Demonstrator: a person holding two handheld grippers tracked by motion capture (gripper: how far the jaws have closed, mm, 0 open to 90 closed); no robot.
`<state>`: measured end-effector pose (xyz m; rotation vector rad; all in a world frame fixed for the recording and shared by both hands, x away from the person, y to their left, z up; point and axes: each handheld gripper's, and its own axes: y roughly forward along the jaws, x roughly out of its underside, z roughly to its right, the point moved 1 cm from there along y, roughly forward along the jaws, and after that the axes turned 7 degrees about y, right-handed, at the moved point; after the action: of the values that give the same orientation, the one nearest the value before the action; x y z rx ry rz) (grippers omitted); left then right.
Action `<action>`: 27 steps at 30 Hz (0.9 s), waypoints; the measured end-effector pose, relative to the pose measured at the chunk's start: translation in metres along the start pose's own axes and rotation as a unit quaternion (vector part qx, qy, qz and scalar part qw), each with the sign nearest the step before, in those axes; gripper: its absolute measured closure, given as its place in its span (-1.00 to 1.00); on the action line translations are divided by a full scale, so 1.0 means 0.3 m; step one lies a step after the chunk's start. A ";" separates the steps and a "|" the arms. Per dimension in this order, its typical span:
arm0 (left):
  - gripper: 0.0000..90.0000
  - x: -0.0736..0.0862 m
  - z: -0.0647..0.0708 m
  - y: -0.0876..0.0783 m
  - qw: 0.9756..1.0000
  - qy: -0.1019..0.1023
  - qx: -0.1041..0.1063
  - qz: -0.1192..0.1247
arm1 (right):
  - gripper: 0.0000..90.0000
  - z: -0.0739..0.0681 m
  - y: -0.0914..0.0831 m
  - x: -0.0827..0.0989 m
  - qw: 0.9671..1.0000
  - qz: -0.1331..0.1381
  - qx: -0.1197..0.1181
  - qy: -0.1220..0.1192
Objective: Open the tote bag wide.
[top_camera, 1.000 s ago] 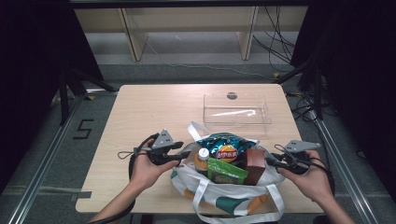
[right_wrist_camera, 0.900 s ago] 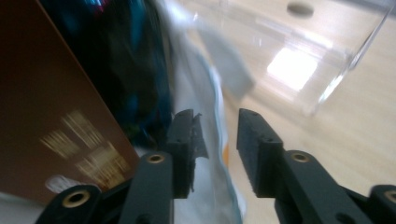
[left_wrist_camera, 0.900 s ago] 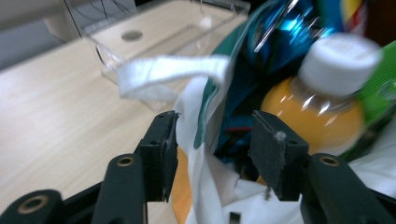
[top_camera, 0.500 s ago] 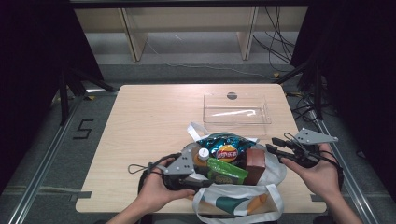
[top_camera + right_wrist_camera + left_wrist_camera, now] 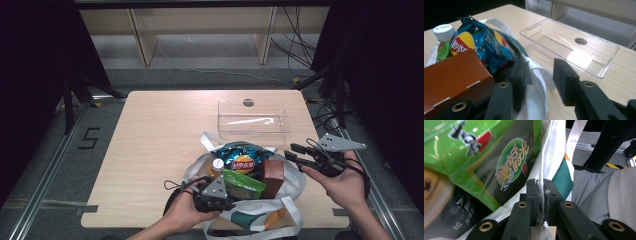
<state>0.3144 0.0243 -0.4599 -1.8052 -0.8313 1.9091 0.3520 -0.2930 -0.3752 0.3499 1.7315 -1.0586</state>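
Item: white tote bag (image 5: 295, 182), full of snacks, at the desk's near edge, right of centre.
Left gripper (image 5: 541, 195): jaws just closed, clamped on the bag's near rim.
Right gripper (image 5: 541, 80): jaws apart, astride the far rim, not yet pinching.
Handling: grip both rims firmly, then spread evenly so the 2 snack bags stay upright.

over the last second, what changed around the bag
The left gripper slid toward the bag's near side and has just closed on the white bag's edge. The right gripper lifted and has been opening, nothing between its jaws. Snacks and clear tray stayed put.
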 end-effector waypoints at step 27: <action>-0.25 0.104 -0.141 -0.429 0.951 -0.127 -0.197 0.204 | 0.23 -0.021 -0.002 -0.094 0.998 0.043 -0.048 0.013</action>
<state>0.3376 0.1475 -0.4001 -2.1230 -1.0521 2.4149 0.3596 -0.2815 -0.3499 0.3748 1.7689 -0.9094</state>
